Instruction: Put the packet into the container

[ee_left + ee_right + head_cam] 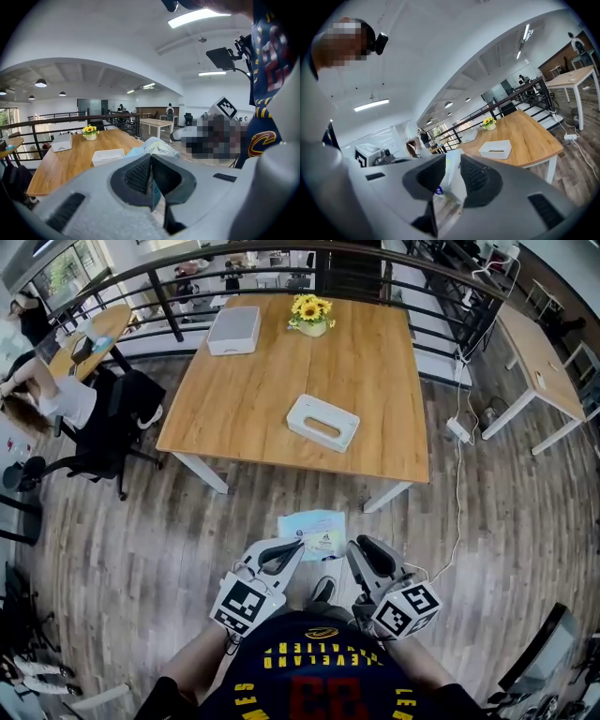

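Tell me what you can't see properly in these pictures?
- Print on the packet: too small in the head view; the jaws cover most of it in both gripper views.
- Inside of the white container: too far and small in every view.
- Person's hands: hidden under the left gripper and right gripper in the head view.

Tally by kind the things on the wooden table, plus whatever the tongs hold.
White containers: 2, the near container and the far box
Flower pots: 1, the sunflower pot
Packets: 1, the packet, gripped by the left tongs and the right tongs
Total: 4
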The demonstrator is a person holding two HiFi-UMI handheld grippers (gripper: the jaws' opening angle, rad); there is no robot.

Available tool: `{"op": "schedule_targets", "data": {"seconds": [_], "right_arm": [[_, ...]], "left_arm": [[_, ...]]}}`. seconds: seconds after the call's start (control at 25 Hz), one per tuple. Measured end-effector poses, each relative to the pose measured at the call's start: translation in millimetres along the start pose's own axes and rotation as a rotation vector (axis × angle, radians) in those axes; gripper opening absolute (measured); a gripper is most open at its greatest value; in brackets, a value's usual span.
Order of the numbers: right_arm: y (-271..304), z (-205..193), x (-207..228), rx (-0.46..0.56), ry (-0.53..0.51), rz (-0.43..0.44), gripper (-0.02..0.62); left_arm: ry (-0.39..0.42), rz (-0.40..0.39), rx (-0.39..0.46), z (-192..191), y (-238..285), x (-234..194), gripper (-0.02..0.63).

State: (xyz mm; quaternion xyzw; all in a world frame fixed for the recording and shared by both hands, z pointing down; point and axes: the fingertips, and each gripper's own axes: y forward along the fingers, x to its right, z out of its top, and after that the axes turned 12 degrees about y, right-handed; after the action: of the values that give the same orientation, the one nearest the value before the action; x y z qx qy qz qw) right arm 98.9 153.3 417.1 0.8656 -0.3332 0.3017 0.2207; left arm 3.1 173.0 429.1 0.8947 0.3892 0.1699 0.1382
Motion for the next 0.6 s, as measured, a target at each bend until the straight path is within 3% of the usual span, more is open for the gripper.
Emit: {"op": "schedule_targets", "data": {"seconds": [0.6], "right_arm": [[25,24,46,-0.068,0.051,0.032,0.104]], "left_arm": [[-0.016,0.042,-0.033,10,46,-22,0.006]]}}
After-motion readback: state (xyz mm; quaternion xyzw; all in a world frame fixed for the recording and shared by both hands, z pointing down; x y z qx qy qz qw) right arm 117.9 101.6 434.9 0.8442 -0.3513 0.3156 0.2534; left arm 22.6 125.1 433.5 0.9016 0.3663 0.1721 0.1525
